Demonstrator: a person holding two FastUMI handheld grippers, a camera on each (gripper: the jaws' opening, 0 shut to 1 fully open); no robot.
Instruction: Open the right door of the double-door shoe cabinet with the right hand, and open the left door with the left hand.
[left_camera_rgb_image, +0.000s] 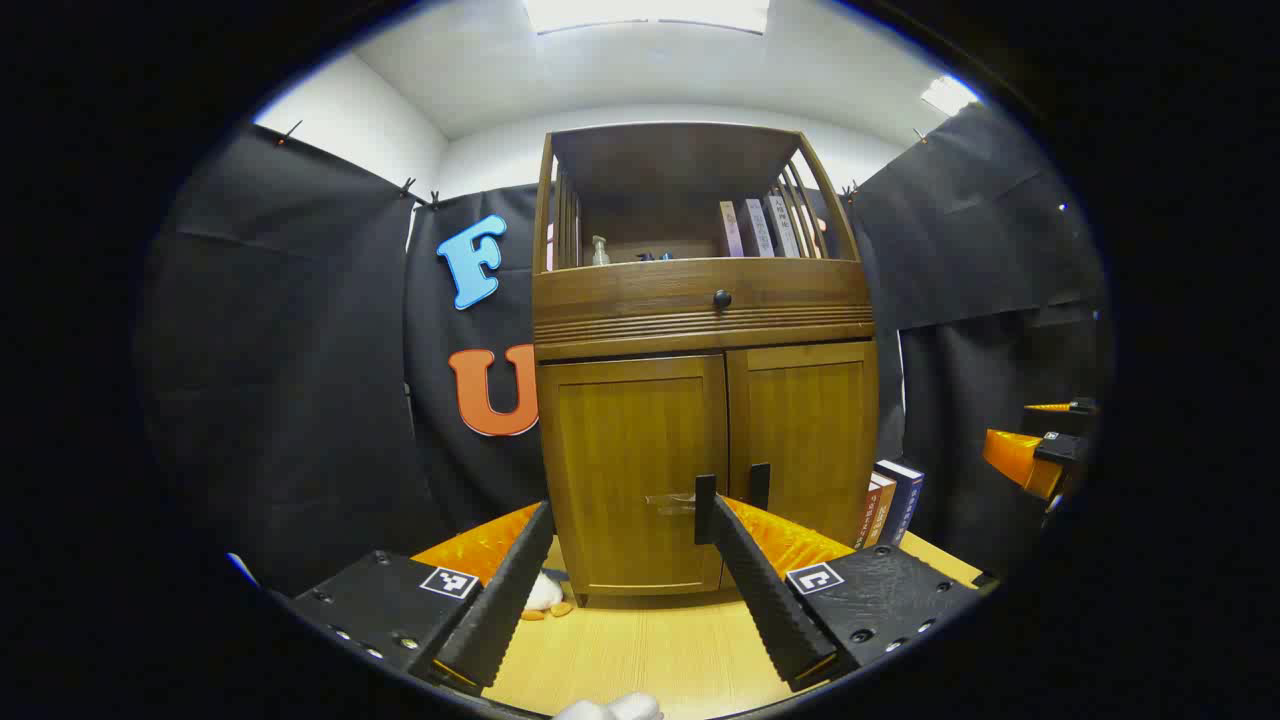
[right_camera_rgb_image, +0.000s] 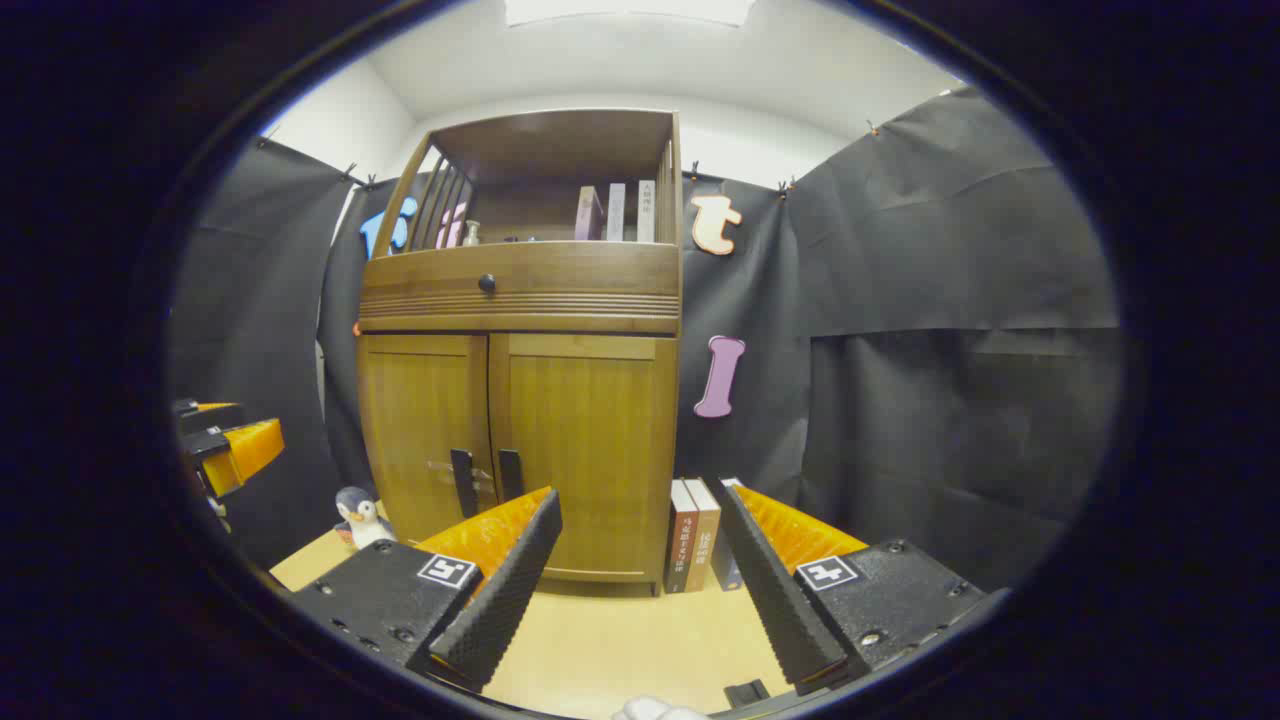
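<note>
A: Where is the shoe cabinet (left_camera_rgb_image: 705, 400) sitting for you?

B: It is standing on the light wooden table (left_camera_rgb_image: 650, 650), straight ahead of your left gripper (left_camera_rgb_image: 625, 520). Both doors are sitting closed. The left door (left_camera_rgb_image: 632, 470) and the right door (left_camera_rgb_image: 805, 440) are meeting at the middle, each with a dark upright handle (left_camera_rgb_image: 706, 508) beside the seam.

A: And the tongs?

B: You are holding the left gripper spread wide, pinching nothing, short of the cabinet front. In the right gripper view, your right gripper (right_camera_rgb_image: 640, 515) is also gaping open, empty, and pointing at the cabinet's right edge, where some books (right_camera_rgb_image: 695, 535) are standing upright just beside the cabinet's side.

A: Anything else around?

B: A toy penguin (right_camera_rgb_image: 358, 515) is sitting on the table by the cabinet's left side. More books (right_camera_rgb_image: 615, 212) and a pump bottle (right_camera_rgb_image: 471, 233) are standing on the open upper shelf, above a drawer with a round knob (right_camera_rgb_image: 487, 283).
</note>
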